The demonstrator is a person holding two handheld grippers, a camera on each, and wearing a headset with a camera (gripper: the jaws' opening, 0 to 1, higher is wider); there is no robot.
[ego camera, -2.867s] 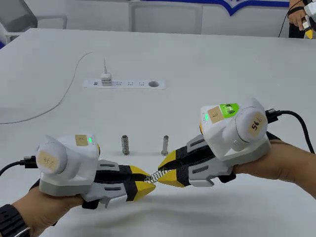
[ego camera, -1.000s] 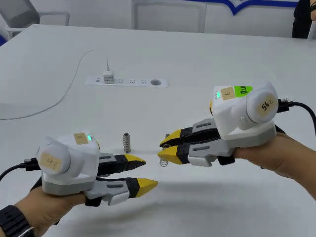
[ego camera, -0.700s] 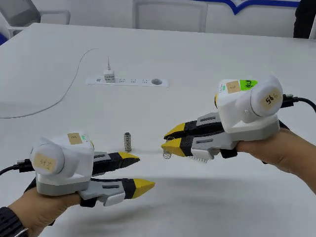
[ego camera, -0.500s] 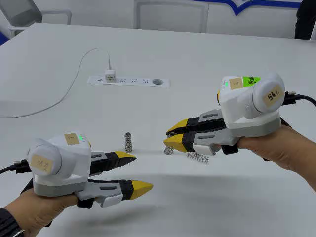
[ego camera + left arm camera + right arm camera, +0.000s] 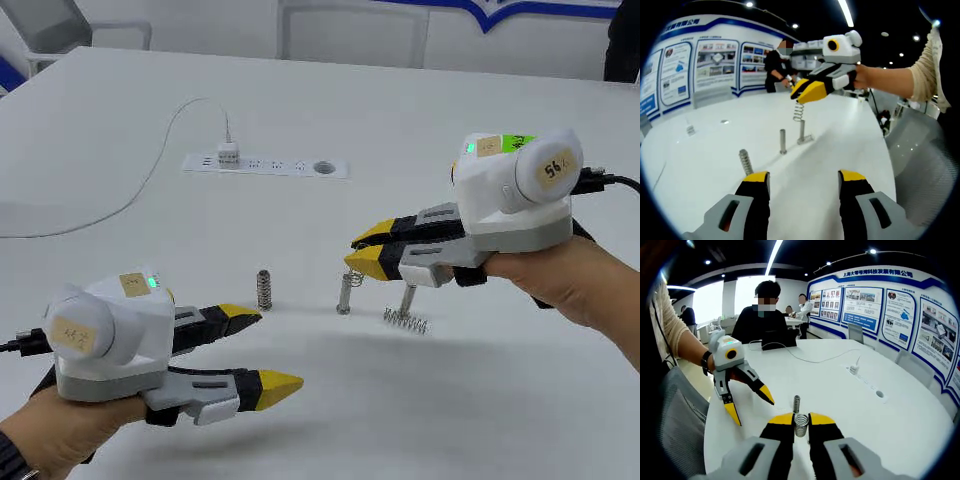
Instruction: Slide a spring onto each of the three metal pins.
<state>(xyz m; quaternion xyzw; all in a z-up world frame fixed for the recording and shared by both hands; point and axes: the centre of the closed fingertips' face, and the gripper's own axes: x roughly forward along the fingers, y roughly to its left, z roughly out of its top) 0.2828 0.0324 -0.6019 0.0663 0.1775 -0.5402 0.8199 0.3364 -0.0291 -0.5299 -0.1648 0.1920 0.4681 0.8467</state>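
Note:
Three metal pins stand in a row on the white table. The left pin (image 5: pixel 264 289) wears a spring. The middle pin (image 5: pixel 344 295) is bare, and so is the right pin (image 5: pixel 407 298), which has a loose spring (image 5: pixel 405 320) lying at its foot. My right gripper (image 5: pixel 358 253) hovers just above the middle pin, shut on a small spring (image 5: pixel 800 425) that hangs from its tips (image 5: pixel 798 111). My left gripper (image 5: pixel 264 348) sits low at the near left, open, with nothing between its jaws (image 5: pixel 804 177).
A white power strip (image 5: pixel 265 165) with a plugged charger and its cable lies further back on the table (image 5: pixel 480 400). In the right gripper view, people (image 5: pixel 765 315) sit at the table's far side.
The left gripper let go of the spring and drew back open. The right gripper rose from beside the middle pin, uncovering the right pin and the loose spring.

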